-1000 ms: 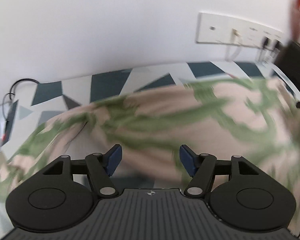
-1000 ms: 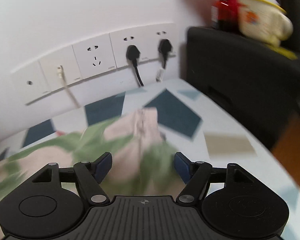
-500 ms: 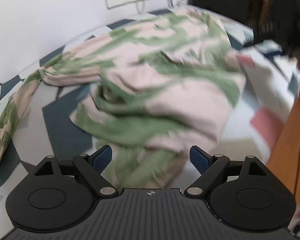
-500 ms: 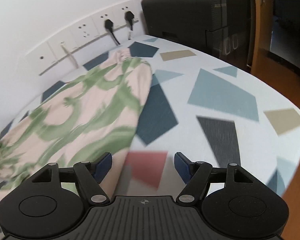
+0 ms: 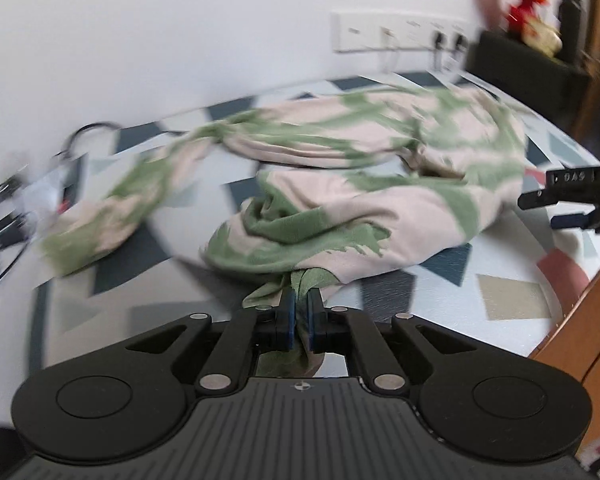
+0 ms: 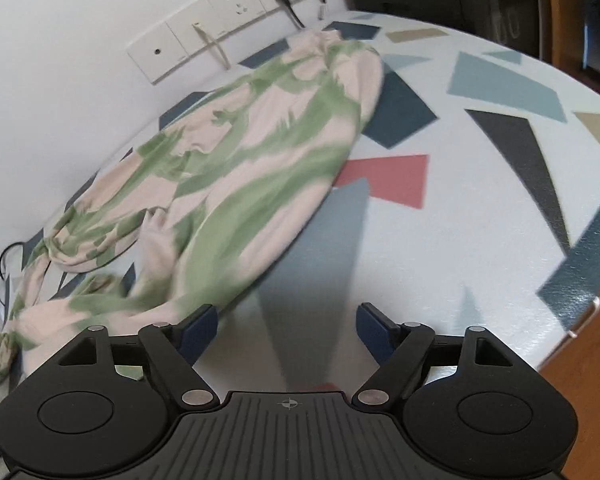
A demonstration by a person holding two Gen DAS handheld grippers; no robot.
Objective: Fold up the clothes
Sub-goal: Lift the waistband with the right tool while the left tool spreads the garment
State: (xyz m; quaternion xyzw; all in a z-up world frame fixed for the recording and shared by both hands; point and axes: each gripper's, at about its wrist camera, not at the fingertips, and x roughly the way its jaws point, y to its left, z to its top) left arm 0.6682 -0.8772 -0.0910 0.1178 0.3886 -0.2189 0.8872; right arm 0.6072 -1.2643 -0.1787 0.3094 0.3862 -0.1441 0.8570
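1. Pink-and-green garment (image 5: 380, 184) lies in a rumpled heap on the patterned table (image 6: 480, 208), stretched along the wall side, with one long part trailing off toward the left end.
2. No flat panel or squared edge shows; layers are bunched over each other near the front, so I judge it is not in a folded state now and most of the smoothing and folding is left.
3. Left gripper (image 5: 299, 308) has its fingers pressed together on a green corner of the garment at the near edge.
4. Right gripper (image 6: 287, 320) has its fingers spread wide with nothing between them, above bare table just beside the garment.
5. Wall sockets (image 6: 220, 20) and cables (image 5: 4, 216) sit beyond it.
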